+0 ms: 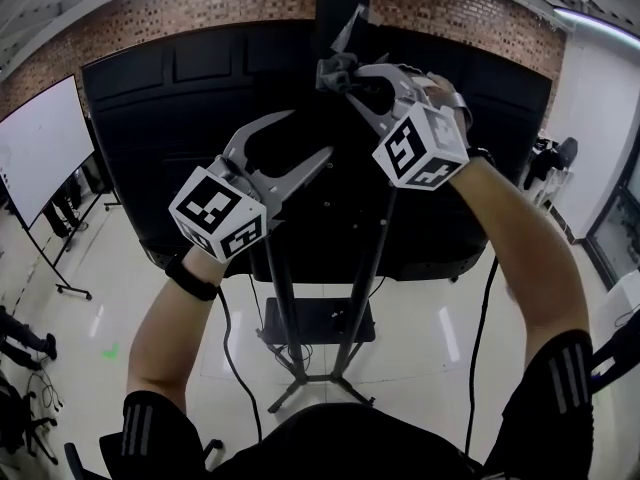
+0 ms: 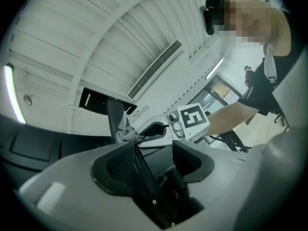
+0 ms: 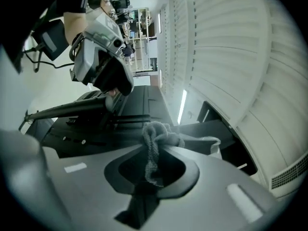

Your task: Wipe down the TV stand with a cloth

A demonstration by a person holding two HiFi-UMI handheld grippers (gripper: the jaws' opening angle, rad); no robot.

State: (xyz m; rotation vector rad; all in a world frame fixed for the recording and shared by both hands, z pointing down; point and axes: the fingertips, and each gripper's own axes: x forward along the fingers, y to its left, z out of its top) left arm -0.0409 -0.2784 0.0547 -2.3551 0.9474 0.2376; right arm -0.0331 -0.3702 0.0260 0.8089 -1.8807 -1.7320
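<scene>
Glossy floor [image 1: 430, 338] w/ TV stand [image 1: 300, 373] at ctr, legs splayed. Whiteboard [image 1: 40, 140] stands at L edge, green mark [image 1: 108, 351] nearby.

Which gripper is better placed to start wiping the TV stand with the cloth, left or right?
Right. The right gripper has the grey cloth pinched between its jaws, so it can go straight to the TV stand. The left gripper has its jaws apart with nothing between them.

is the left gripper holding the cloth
No, the grey cloth is pinched in the jaws of the right gripper, while the left gripper has its jaws apart with no cloth in them.
</scene>
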